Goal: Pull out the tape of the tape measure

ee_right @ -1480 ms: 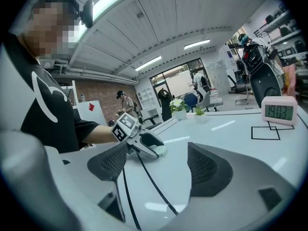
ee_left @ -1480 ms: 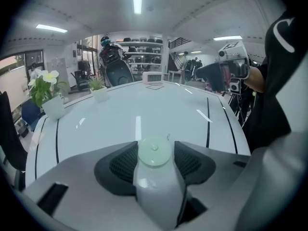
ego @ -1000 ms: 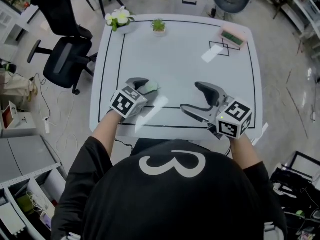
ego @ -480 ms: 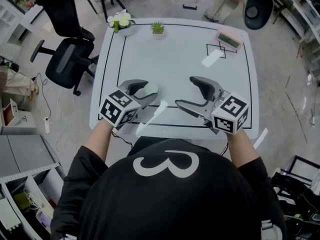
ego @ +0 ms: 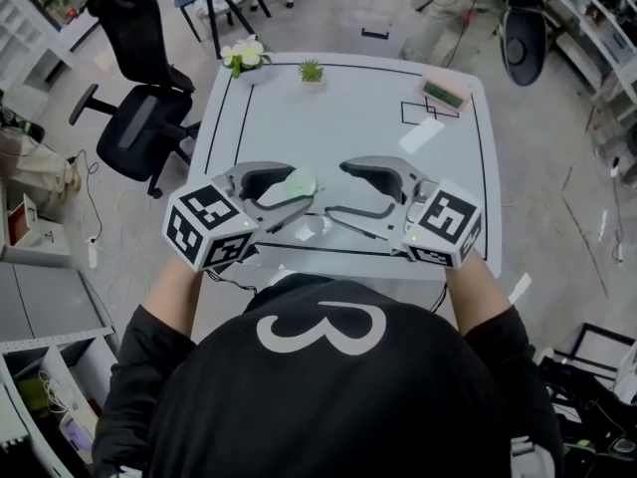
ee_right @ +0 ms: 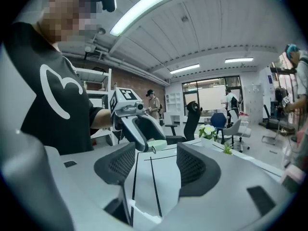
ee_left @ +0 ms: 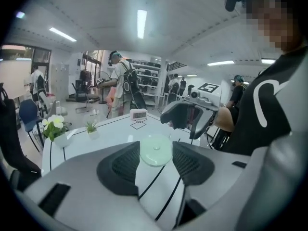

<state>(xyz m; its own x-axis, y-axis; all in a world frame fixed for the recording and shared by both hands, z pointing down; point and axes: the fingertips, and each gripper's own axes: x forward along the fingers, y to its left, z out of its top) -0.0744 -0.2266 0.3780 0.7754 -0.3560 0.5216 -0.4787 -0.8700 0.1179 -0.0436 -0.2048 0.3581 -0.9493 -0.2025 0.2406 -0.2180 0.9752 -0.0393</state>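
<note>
Left tongs [ego: 302, 187] clamped on pale green tape measure [ee_left: 155, 149], raised over white surface [ego: 348, 108], right tongs [ego: 336, 189] just been closing, still apart, nothing between them.

Left gripper [ego: 299, 189]: held above the table's [ego: 348, 118] near edge, pointing inward, clamped on tape measure [ego: 295, 183]. Right gripper [ego: 336, 189]: opposite, tips near the left's but apart. Jaws apart, just closed partway, nothing between. Left forearm [ego: 177, 285], right forearm [ego: 476, 289]: bare, angled inward.

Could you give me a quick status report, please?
Left gripper shut on tape measure. Right gripper empty, jaws just been closing, facing it. Nothing pulled out yet. Nothing between them.
</note>
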